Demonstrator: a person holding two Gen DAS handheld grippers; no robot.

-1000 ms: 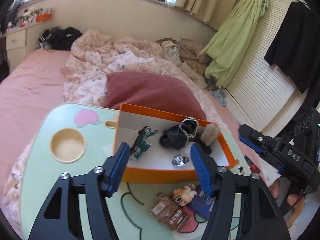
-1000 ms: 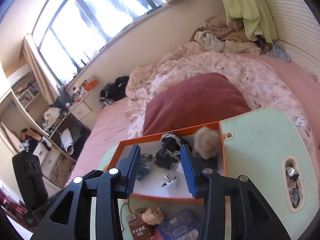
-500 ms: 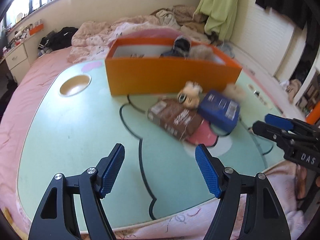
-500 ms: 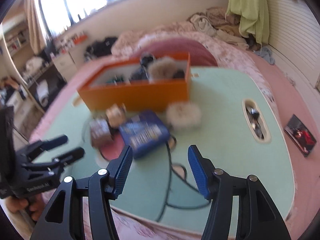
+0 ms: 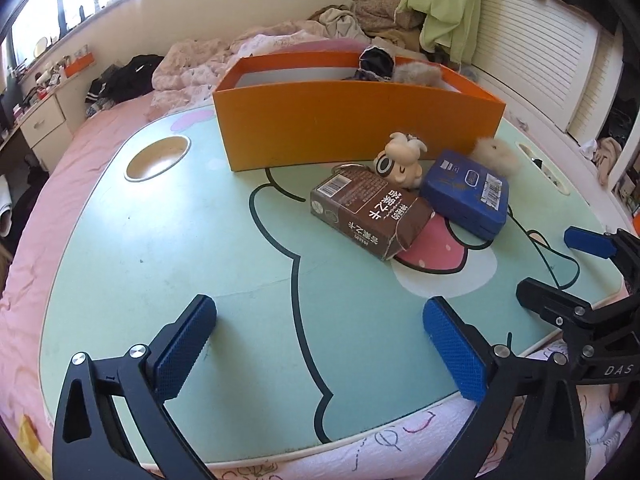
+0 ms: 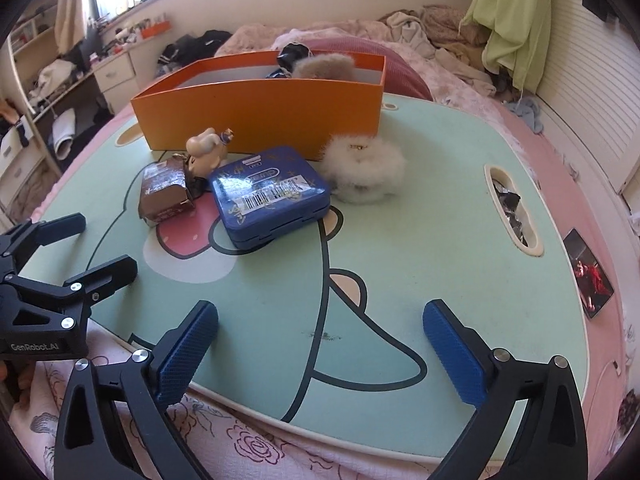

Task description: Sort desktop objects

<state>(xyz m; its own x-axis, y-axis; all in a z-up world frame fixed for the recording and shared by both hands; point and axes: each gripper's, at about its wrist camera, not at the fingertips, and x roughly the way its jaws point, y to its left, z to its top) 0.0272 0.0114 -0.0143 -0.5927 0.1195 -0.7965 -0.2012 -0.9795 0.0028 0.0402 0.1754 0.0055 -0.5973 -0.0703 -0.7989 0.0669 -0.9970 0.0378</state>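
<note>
Both hands have dropped low; left gripper (image 5: 320, 340) and right gripper (image 6: 320, 344) opening, empty.

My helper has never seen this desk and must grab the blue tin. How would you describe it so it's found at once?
Start at the orange box on the green tabletop; four loose things lie before it. The blue tin is the flat one between the brown carton and the white fluffy puff. It alone is blue, with a white barcode sticker on its lid.
</note>
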